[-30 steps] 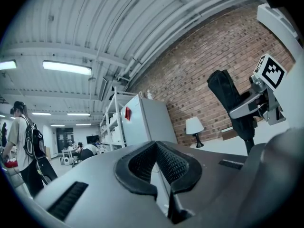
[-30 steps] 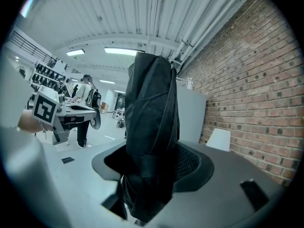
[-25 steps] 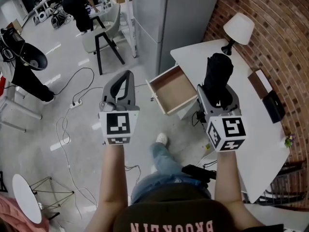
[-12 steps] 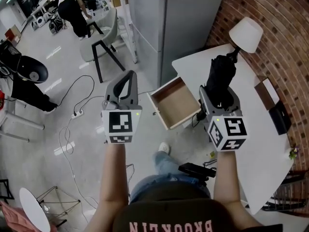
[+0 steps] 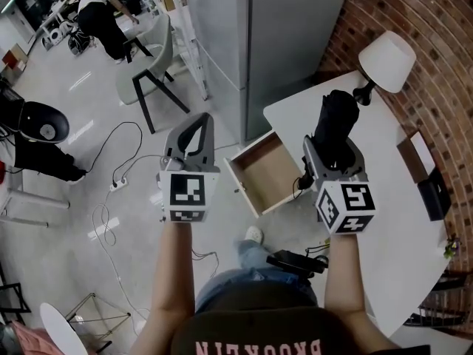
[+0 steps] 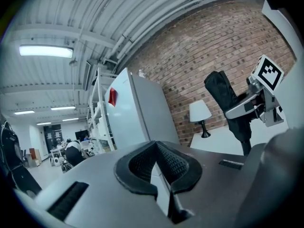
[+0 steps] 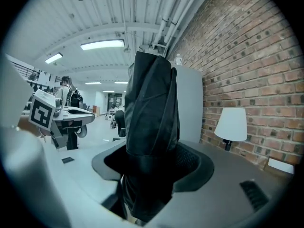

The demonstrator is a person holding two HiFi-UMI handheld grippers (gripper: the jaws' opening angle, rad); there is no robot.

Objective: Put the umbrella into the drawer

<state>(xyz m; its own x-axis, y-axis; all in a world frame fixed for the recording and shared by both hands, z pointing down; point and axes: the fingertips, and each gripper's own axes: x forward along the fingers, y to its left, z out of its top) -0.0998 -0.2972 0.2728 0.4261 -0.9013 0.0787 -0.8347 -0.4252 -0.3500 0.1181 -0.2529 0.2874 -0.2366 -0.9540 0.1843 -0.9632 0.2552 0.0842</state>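
Observation:
A black folded umbrella [image 5: 335,124] stands upright in my right gripper [image 5: 332,148], which is shut on its lower part, above the white table's [image 5: 384,198] left edge. In the right gripper view the umbrella [image 7: 152,127] fills the space between the jaws. The wooden drawer [image 5: 264,170] is pulled open from the table's side, just left of and below the umbrella, and nothing lies in it. My left gripper [image 5: 198,119] is held over the floor left of the drawer. Its pads [image 6: 176,166] are pressed together with nothing between them.
A white lamp [image 5: 388,59] stands at the table's far corner by the brick wall [image 5: 436,87]. A grey cabinet [image 5: 273,35] rises behind the drawer. Cables [image 5: 118,176] and a power strip lie on the floor at left. A chair [image 5: 151,76] and a bent-over person [image 5: 100,21] are farther back.
Both grippers keep their pose and the umbrella stays gripped upright. The view has shifted slightly, so the lamp and table sit a little higher and farther right.

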